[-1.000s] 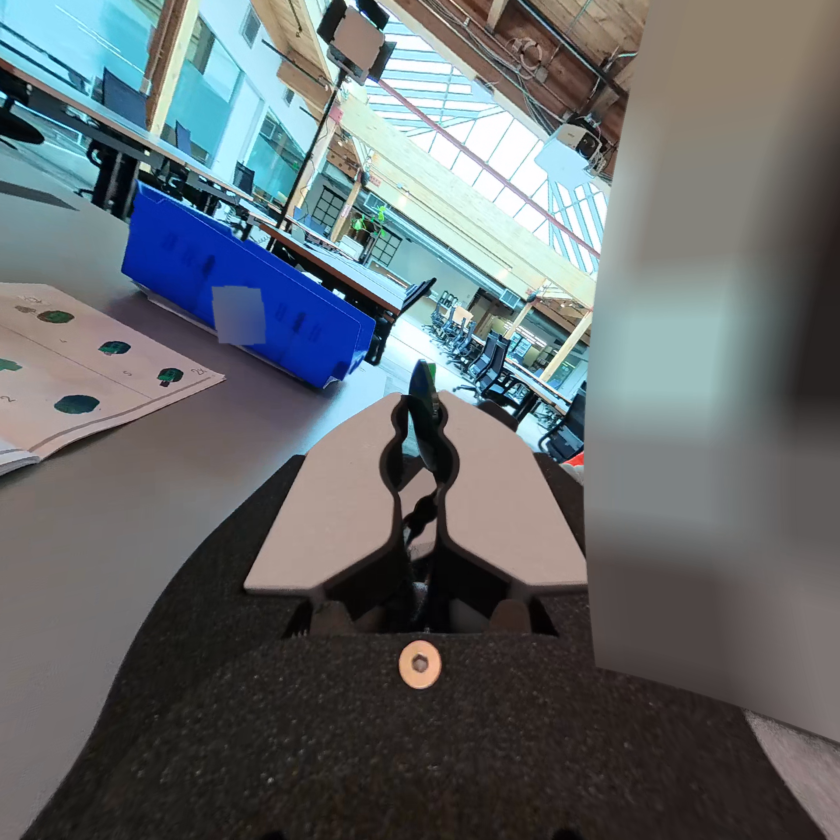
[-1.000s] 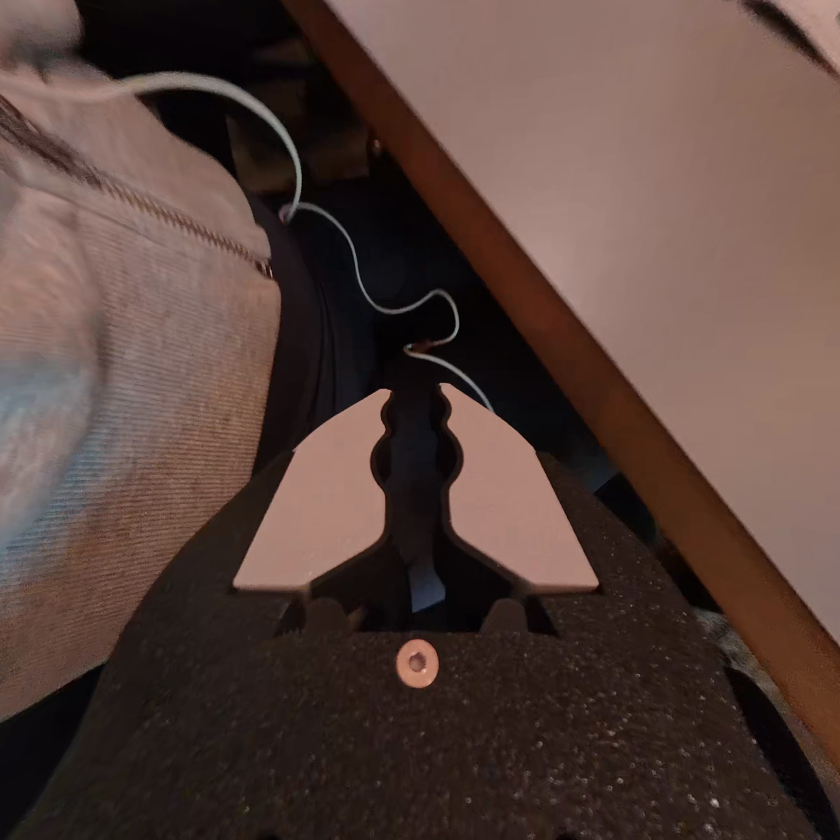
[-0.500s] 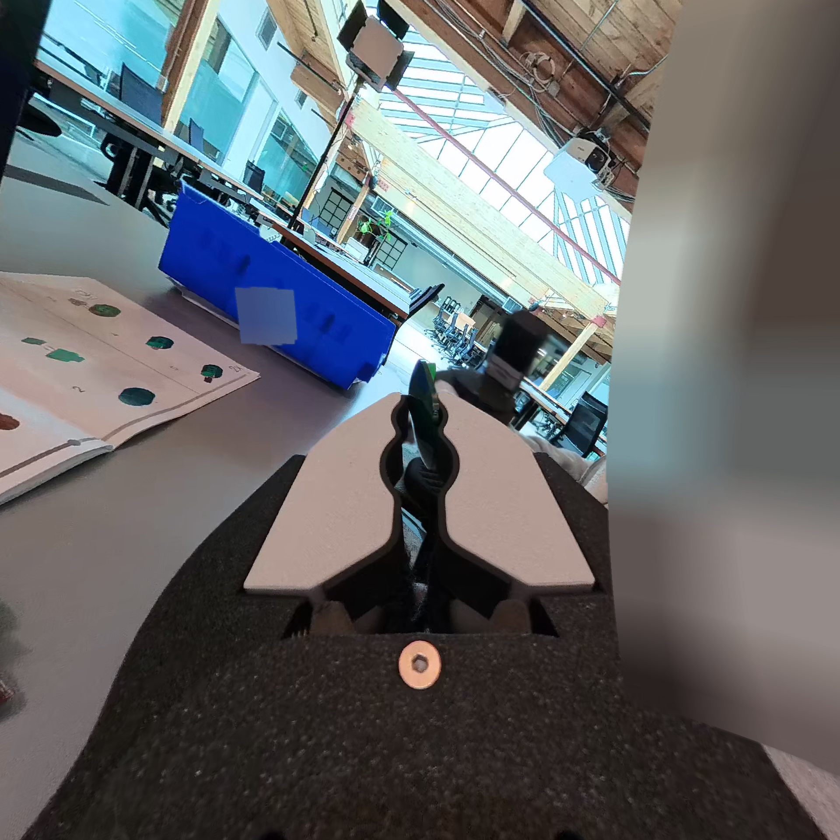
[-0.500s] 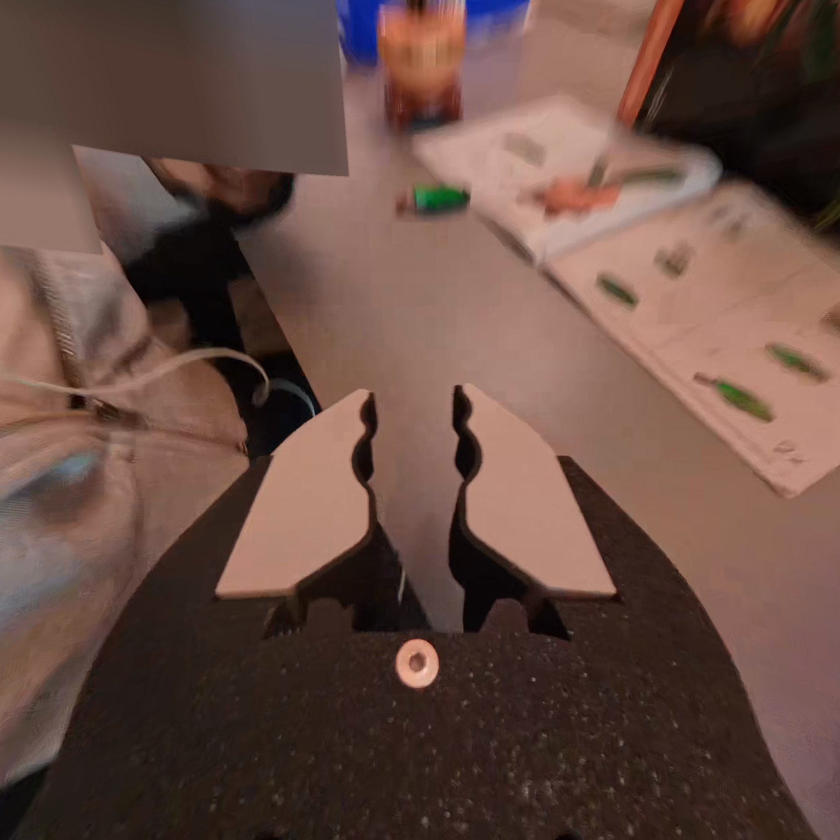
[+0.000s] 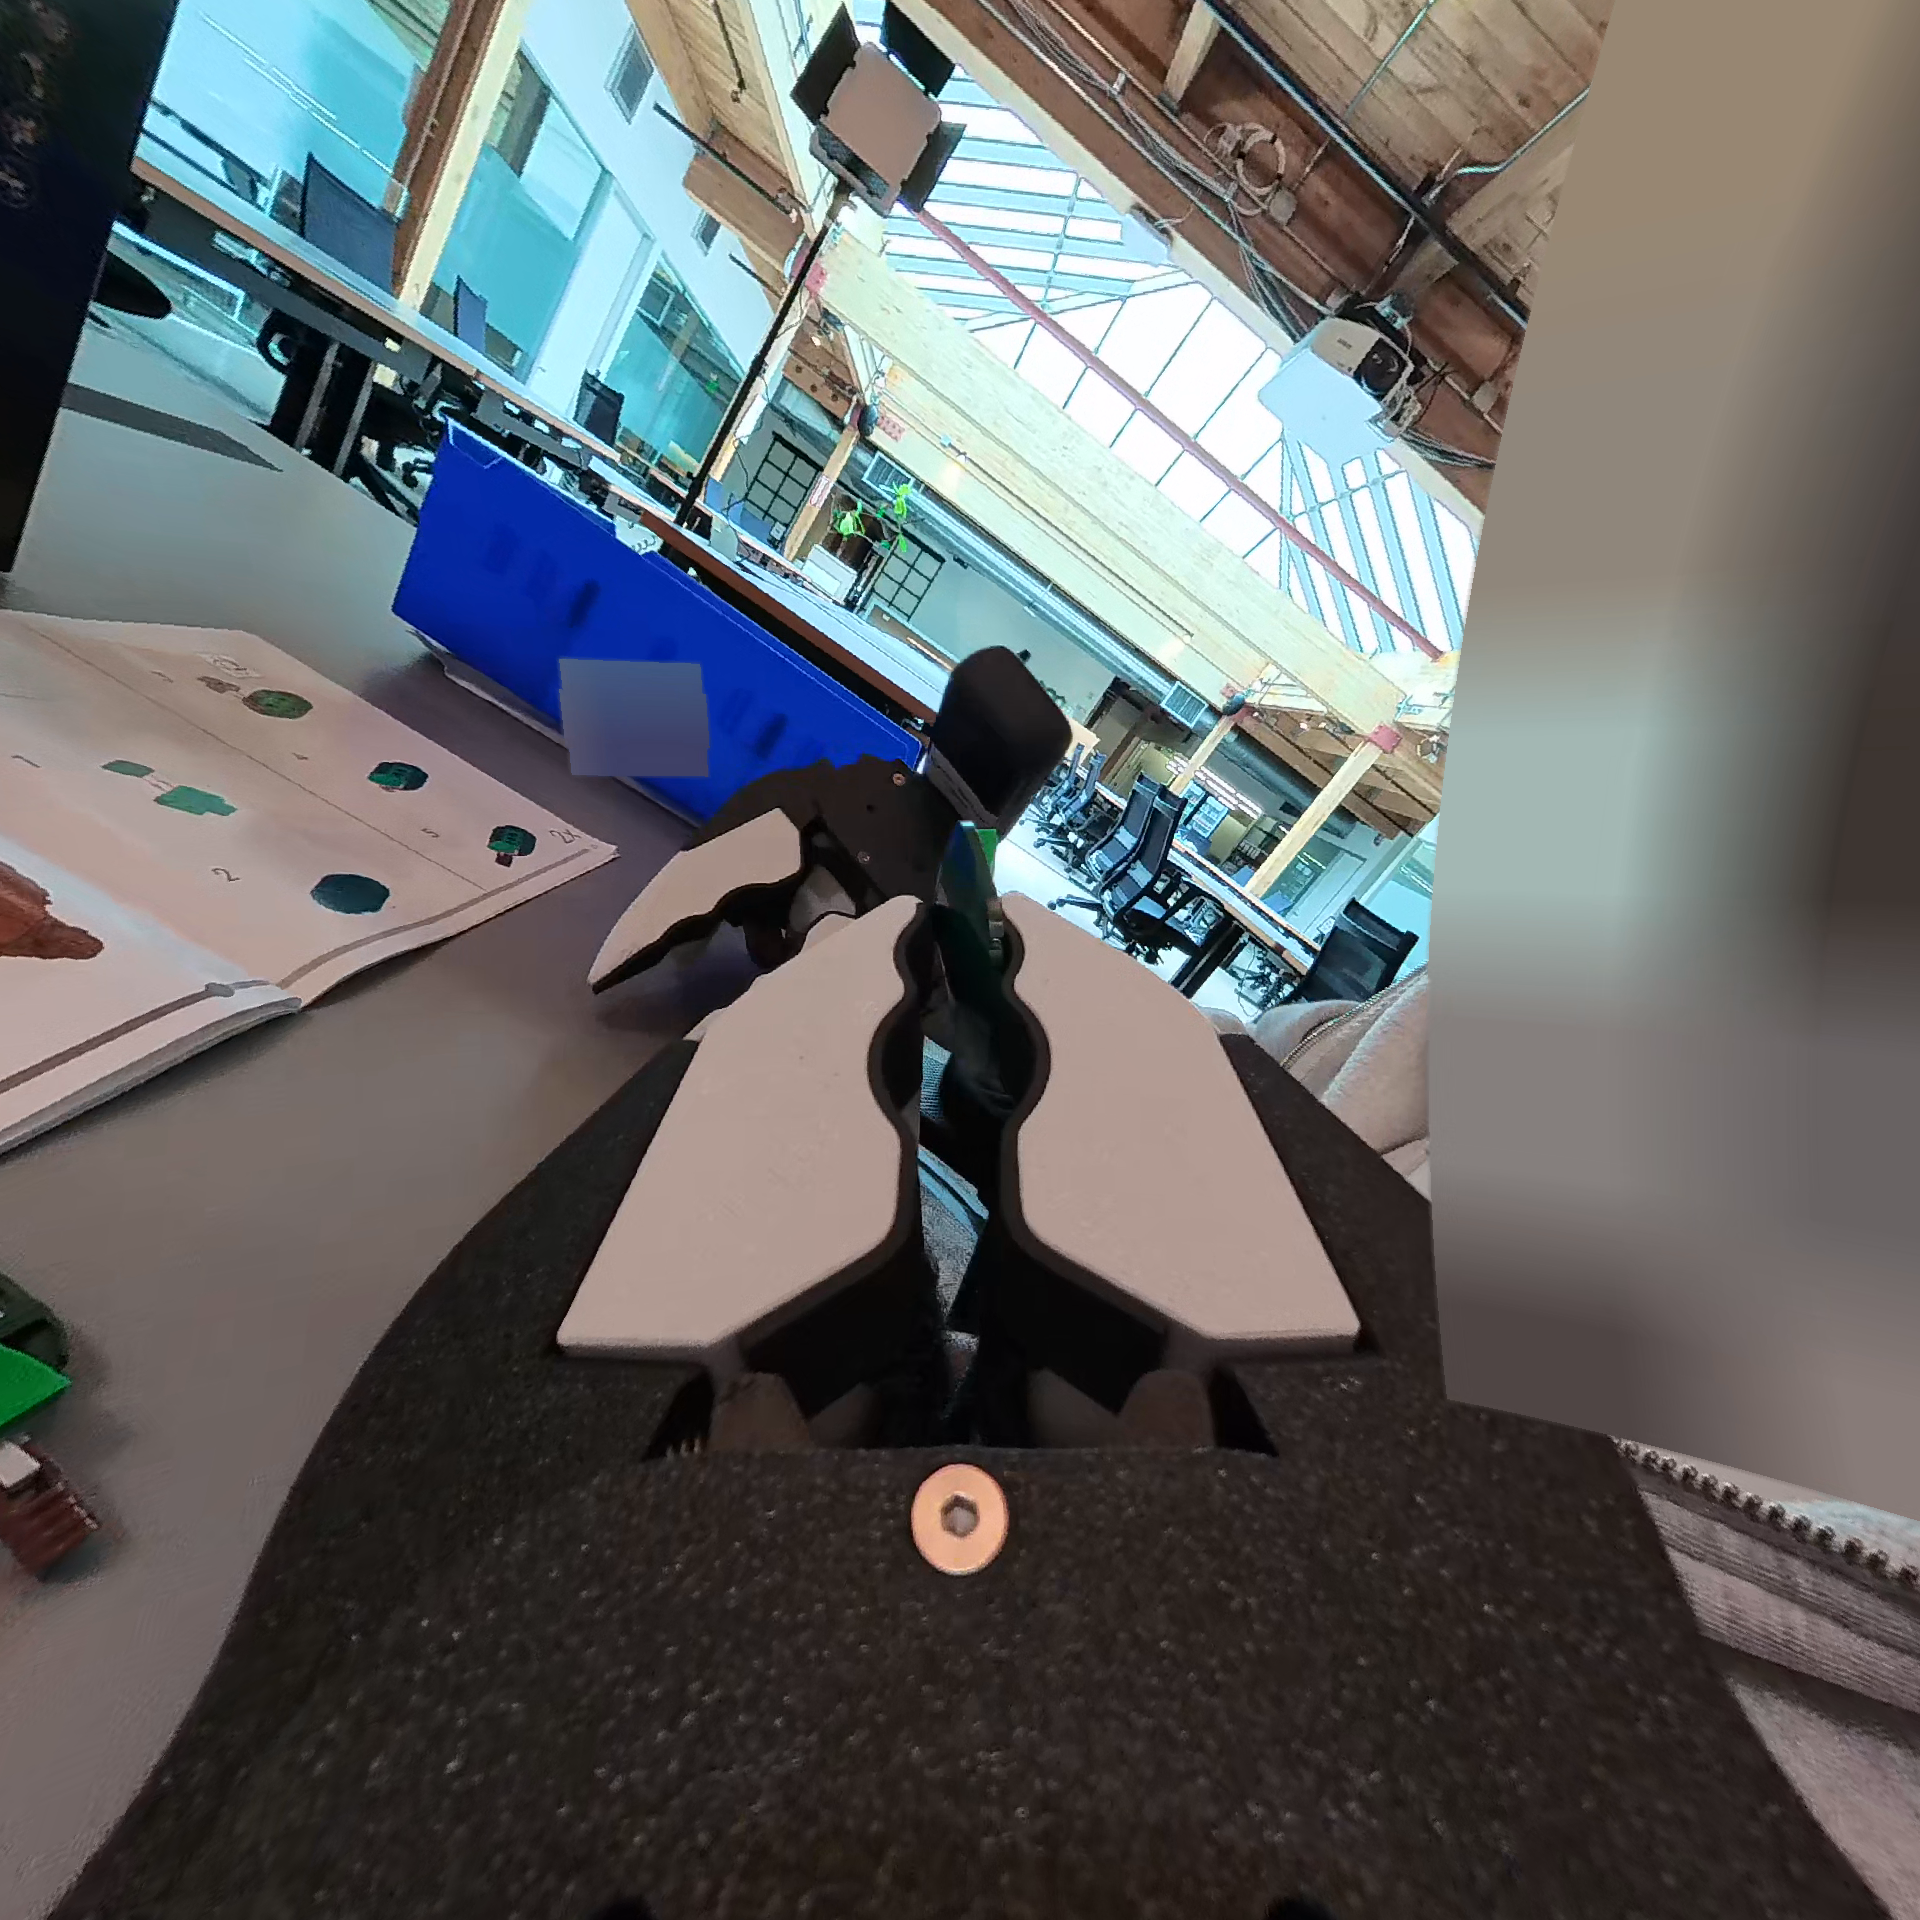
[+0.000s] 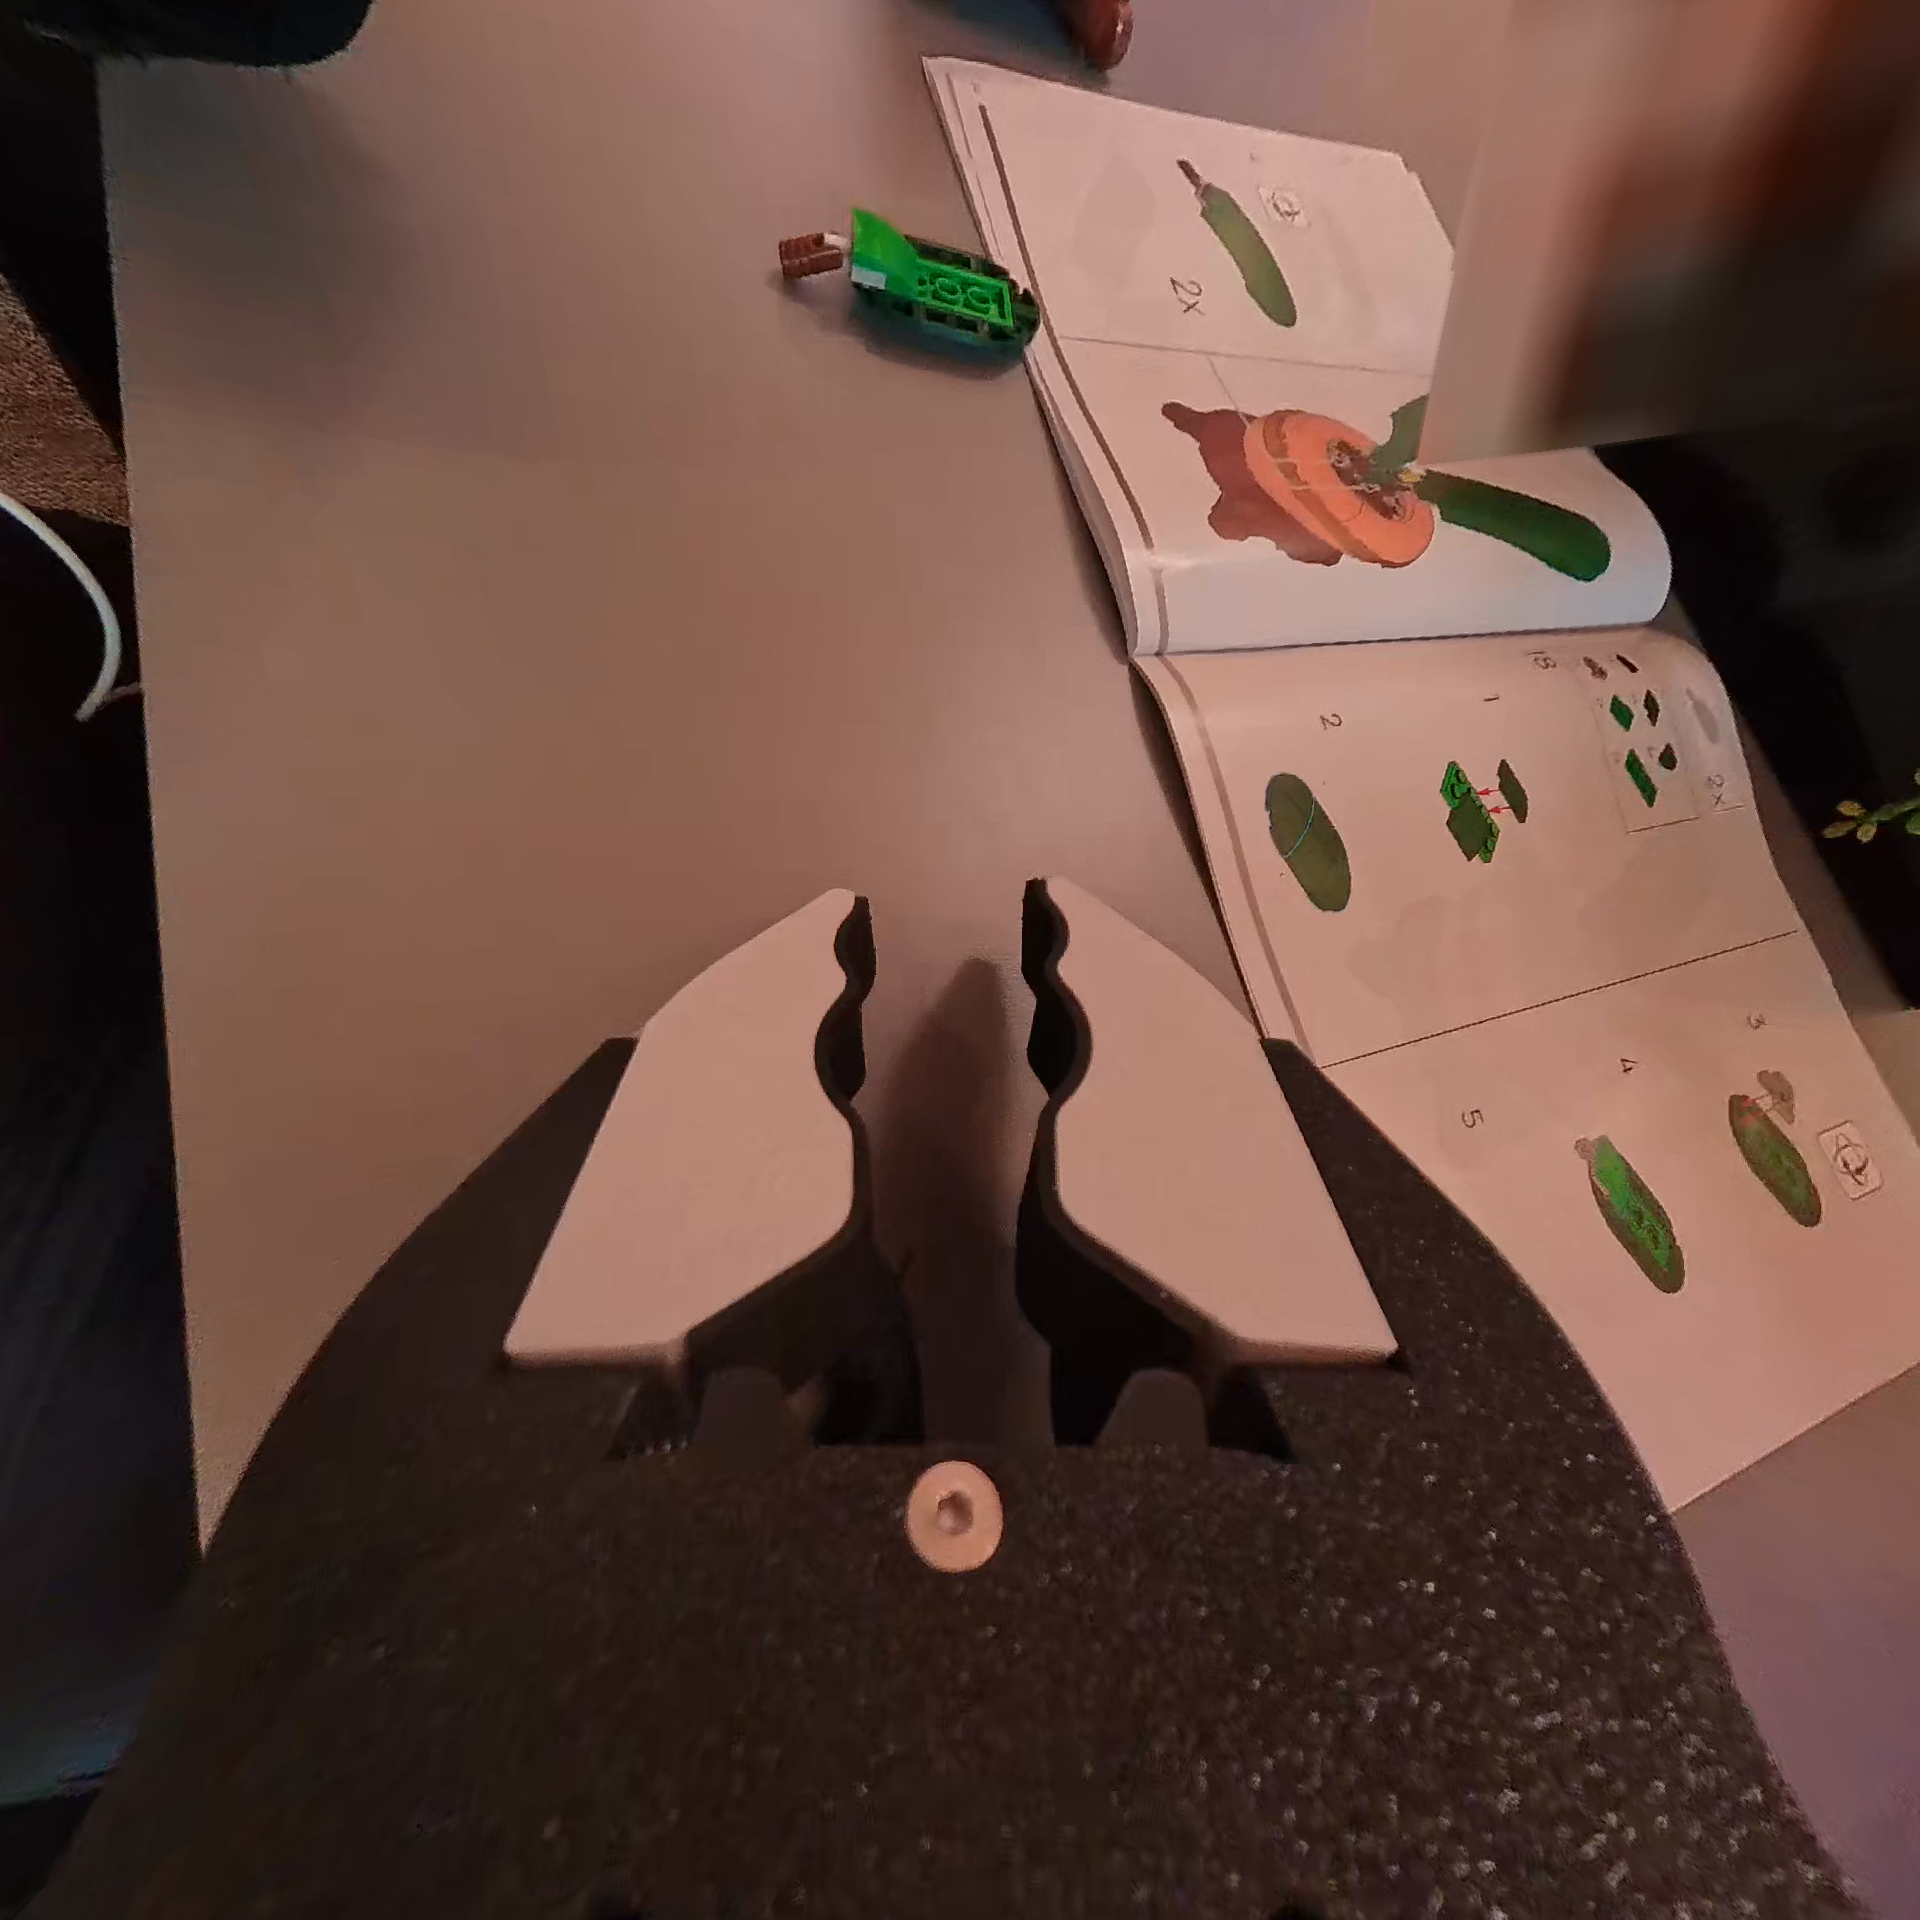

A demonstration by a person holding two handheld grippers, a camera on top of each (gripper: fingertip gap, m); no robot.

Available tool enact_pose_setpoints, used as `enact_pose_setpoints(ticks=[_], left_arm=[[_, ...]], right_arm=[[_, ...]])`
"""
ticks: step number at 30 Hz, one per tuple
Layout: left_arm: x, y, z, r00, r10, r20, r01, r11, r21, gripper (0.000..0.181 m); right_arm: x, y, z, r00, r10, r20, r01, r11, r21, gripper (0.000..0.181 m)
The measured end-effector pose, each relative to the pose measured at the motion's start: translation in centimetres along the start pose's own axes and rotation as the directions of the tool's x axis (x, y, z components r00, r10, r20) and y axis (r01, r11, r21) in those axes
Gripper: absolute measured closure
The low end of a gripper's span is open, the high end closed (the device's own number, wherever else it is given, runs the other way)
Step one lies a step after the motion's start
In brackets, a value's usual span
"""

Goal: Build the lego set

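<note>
Grey fingers of the left gripper [image 5: 961,914] pinch a thin dark-green lego piece [image 5: 966,883] upright at their tips. The right gripper [image 6: 945,914] hangs over the grey tabletop [image 6: 520,623], jaws spread with nothing between them. Ahead lies a green leaf-shaped lego assembly [image 6: 935,296], just beside the open instruction booklet [image 6: 1455,883].

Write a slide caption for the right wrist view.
Open right hand-held gripper above grey table, green lego leaf beside instruction booklet.
</note>
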State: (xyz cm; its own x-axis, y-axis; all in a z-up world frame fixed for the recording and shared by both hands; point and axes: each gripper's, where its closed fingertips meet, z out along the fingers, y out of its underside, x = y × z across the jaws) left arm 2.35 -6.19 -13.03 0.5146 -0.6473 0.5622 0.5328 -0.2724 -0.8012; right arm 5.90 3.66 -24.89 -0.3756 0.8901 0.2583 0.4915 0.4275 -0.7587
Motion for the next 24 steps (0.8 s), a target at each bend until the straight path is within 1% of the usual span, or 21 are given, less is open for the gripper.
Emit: enact_pose_setpoints(ticks=[1, 2, 4, 7, 10, 13, 18, 21, 23, 24], left_arm=[[0.0, 0.0, 0.0, 1.000, -0.002, 0.001, 0.002, 1.000, 0.002, 0.173], [0.0, 0.0, -0.1, 1.000, -0.003, 0.002, 0.003, 1.000, 0.003, 0.173], [0.1, 0.0, -0.2, 1.000, 0.000, 0.003, 0.000, 1.000, 0.003, 0.173], [0.0, -0.1, -0.2, 1.000, -0.002, 0.005, 0.002, 1.000, 0.005, 0.173], [0.0, 0.0, -0.2, 1.000, -0.013, 0.003, 0.013, 1.000, 0.006, 0.173], [-0.1, 0.2, -0.1, 1.000, -0.015, 0.003, 0.015, 1.000, 0.000, 0.172], [-0.2, 0.4, 0.0, 1.000, -0.024, 0.001, 0.024, 1.000, -0.006, 0.172], [-0.2, 0.5, 0.0, 1.000, -0.026, 0.001, 0.026, 1.000, -0.013, 0.172], [-0.2, 0.4, 0.0, 1.000, -0.026, 0.004, 0.026, 1.000, -0.011, 0.173], [-0.3, 0.4, -0.1, 1.000, -0.026, 0.004, 0.026, 1.000, -0.010, 0.173]], right_arm=[[0.0, 0.0, -0.1, 1.000, -0.002, -0.001, 0.002, 1.000, 0.003, 0.157], [0.0, 0.1, -0.1, 1.000, -0.006, -0.005, 0.006, 1.000, -0.001, 0.164], [0.0, 0.5, -0.1, 1.000, -0.024, -0.004, 0.023, 1.000, -0.020, 0.168], [0.0, 0.5, -0.1, 0.999, -0.028, 0.015, 0.028, 1.000, -0.013, 0.167], [-0.2, 0.6, -0.1, 0.998, 0.003, 0.055, -0.002, 1.000, -0.017, 0.169], [0.0, 0.6, -0.1, 0.998, 0.031, 0.059, -0.030, 0.999, -0.021, 0.165], [0.4, 0.5, 0.0, 1.000, -0.003, 0.015, 0.003, 1.000, -0.015, 0.162], [0.7, 0.5, -0.1, 0.999, -0.024, -0.021, 0.023, 1.000, -0.011, 0.157], [1.0, 0.5, -0.2, 0.996, -0.048, -0.079, 0.047, 0.999, -0.013, 0.155], [1.2, 0.6, -0.3, 0.993, -0.069, -0.101, 0.067, 0.998, -0.018, 0.158]])
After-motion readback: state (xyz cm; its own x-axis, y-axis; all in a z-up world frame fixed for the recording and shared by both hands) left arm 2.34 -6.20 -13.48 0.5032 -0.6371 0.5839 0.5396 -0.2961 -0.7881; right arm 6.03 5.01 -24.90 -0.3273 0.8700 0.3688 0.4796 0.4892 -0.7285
